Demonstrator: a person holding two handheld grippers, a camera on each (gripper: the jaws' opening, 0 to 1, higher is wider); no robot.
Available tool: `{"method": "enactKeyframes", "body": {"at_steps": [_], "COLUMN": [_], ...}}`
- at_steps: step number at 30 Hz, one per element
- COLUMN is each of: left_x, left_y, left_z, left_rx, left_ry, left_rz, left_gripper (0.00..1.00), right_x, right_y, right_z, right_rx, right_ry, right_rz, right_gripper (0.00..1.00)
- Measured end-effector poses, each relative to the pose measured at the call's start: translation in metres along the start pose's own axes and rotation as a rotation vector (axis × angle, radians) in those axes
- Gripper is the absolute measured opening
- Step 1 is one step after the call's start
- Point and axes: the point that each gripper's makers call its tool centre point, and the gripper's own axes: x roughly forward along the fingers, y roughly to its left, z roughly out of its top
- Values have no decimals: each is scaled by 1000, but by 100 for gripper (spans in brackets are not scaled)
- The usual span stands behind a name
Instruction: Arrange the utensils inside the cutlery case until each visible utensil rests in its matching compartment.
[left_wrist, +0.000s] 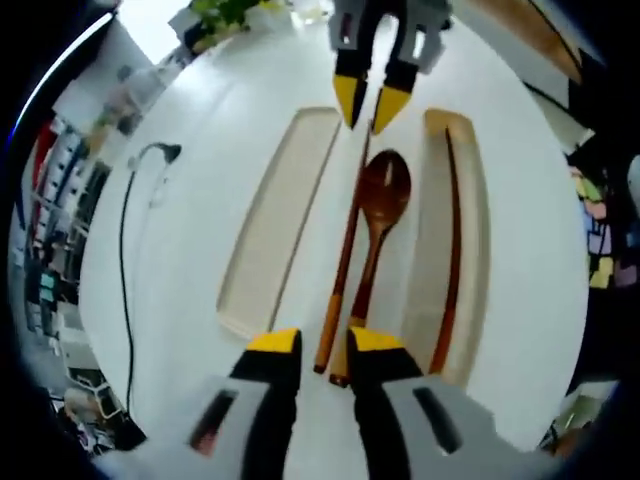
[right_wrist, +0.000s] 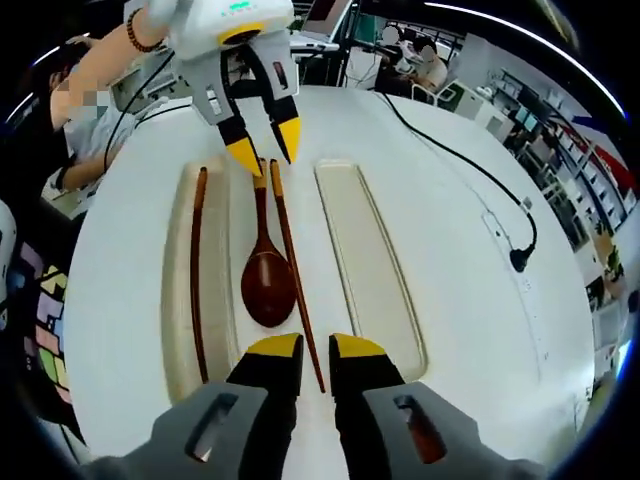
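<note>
Left gripper view: wooden spoon (left_wrist: 380, 205) and chopstick (left_wrist: 343, 262) between 2 shallow trays; both tongs narrow, empty.

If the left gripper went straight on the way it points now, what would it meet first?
Probably the loose chopstick and the wooden spoon, lying on the table between the two trays directly ahead of the left gripper; depth is unclear.
</note>
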Motion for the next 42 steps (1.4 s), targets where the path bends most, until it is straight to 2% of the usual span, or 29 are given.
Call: {"method": "enactKeyframes", "body": {"at_steps": [6, 10, 15, 24, 29, 31, 32, 36, 37, 39, 40, 42], "left_x": [4, 6, 8, 14, 15, 15, 16, 16, 16, 15, 15, 15], "left_y": [6, 7, 4, -3, -8, -14, -13, -13, -13, -14, -14, -12], "left_z": [-3, -3, -3, -11, -10, -11, -10, -9, -9, -9, -10, -10], "left_rx": [-30, -58, -55, -58, -83, -153, -130, -144, -146, -102, -100, -126], "left_ry": [-7, -3, -8, 30, 22, 33, 34, 57, 58, 34, 29, 14], "left_rz": [-13, -34, -52, -78, -111, -128, -124, -121, -122, -129, -137, -141], "left_gripper": [19, 20, 20, 19, 16, 10, 10, 10, 10, 10, 10, 10], "right_x": [4, 4, 4, 9, 10, 10, 11, 11, 10, 11, 11, 10], "right_y": [0, -3, -4, 5, 12, 14, 14, 13, 13, 12, 8, 9], "right_z": [-11, -13, -13, -16, -17, -17, -17, -17, -19, -17, -18, -17], "right_rx": [7, 3, -3, -9, -1, -3, -7, -20, -19, 36, 72, -17], "right_ry": [48, 58, 68, 94, 98, 110, 123, 152, 146, 70, 38, -33], "right_rz": [19, 20, 21, 53, 82, 80, 79, 91, 101, 130, 111, 119], "right_gripper": [12, 12, 12, 12, 7, 7, 7, 7, 7, 6, 3, 2]}}
